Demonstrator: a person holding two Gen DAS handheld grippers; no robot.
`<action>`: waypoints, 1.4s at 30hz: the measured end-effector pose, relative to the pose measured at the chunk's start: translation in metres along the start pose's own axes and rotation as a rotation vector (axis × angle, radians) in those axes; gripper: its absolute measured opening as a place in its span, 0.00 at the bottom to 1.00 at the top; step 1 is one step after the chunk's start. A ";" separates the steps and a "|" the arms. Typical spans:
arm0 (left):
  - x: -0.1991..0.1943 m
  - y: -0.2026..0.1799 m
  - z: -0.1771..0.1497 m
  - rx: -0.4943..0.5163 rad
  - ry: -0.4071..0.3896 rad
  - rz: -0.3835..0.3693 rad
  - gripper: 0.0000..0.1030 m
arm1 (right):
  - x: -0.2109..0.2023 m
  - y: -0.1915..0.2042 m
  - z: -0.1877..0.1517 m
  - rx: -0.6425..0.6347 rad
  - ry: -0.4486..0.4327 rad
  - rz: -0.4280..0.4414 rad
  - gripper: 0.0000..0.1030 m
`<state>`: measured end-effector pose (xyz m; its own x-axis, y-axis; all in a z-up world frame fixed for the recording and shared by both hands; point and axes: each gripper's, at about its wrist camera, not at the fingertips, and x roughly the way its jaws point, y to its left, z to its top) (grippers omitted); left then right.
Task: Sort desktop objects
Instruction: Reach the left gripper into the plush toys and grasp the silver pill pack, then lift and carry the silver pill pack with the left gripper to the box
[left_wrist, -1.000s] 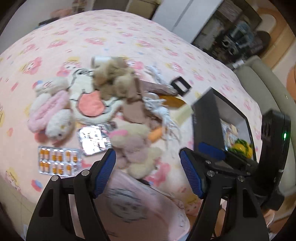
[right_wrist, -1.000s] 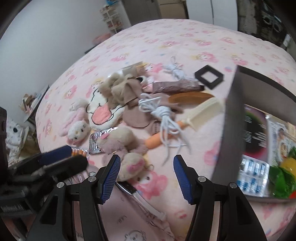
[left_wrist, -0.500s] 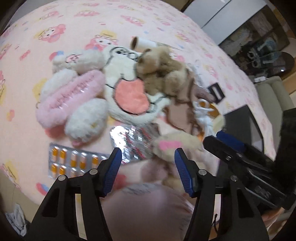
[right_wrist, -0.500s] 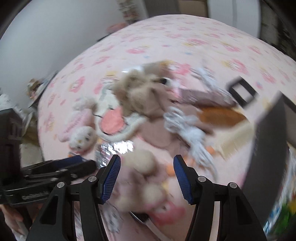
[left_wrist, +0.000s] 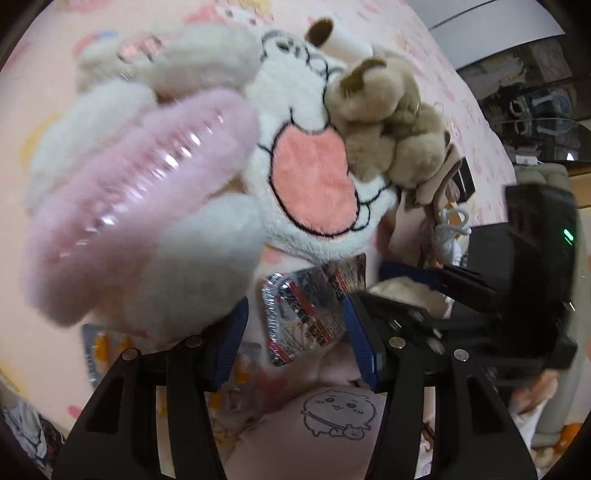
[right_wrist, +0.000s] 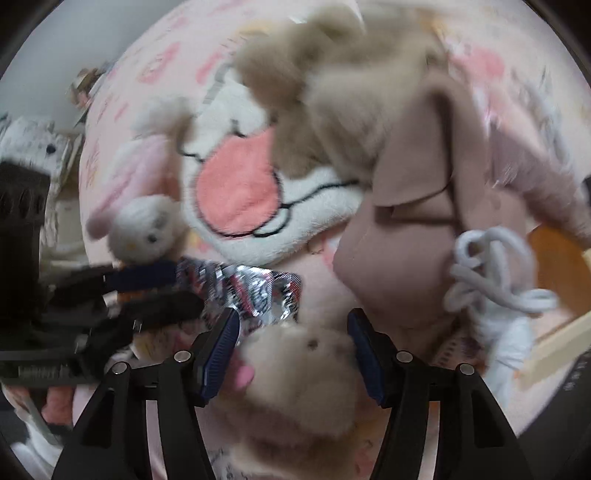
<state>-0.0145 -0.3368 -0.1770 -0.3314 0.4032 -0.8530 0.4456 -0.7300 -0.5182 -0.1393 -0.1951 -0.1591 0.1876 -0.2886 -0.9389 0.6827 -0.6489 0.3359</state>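
On the pink patterned bed (left_wrist: 44, 92), amid a heap of plush toys: left gripper (left_wrist: 295, 339) with jaws spread around a silver blister pack (left_wrist: 306, 314); right gripper (right_wrist: 291, 350) with jaws spread either side of a beige plush toy (right_wrist: 295, 373), contact unclear; round white plush (right_wrist: 240, 192) just beyond; white cord (right_wrist: 491, 273) near right edge.
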 end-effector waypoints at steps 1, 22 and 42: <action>0.003 0.001 0.001 0.003 0.013 -0.004 0.52 | 0.005 -0.004 0.002 0.022 0.004 0.006 0.56; -0.057 -0.077 -0.024 0.198 -0.145 -0.114 0.29 | -0.114 -0.018 -0.062 0.139 -0.398 0.110 0.30; 0.000 -0.251 -0.087 0.465 -0.055 -0.198 0.29 | -0.197 -0.093 -0.210 0.412 -0.634 -0.019 0.31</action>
<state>-0.0537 -0.1059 -0.0526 -0.4208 0.5379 -0.7305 -0.0432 -0.8162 -0.5762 -0.0914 0.0703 -0.0216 -0.3486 -0.5440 -0.7633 0.3396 -0.8323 0.4381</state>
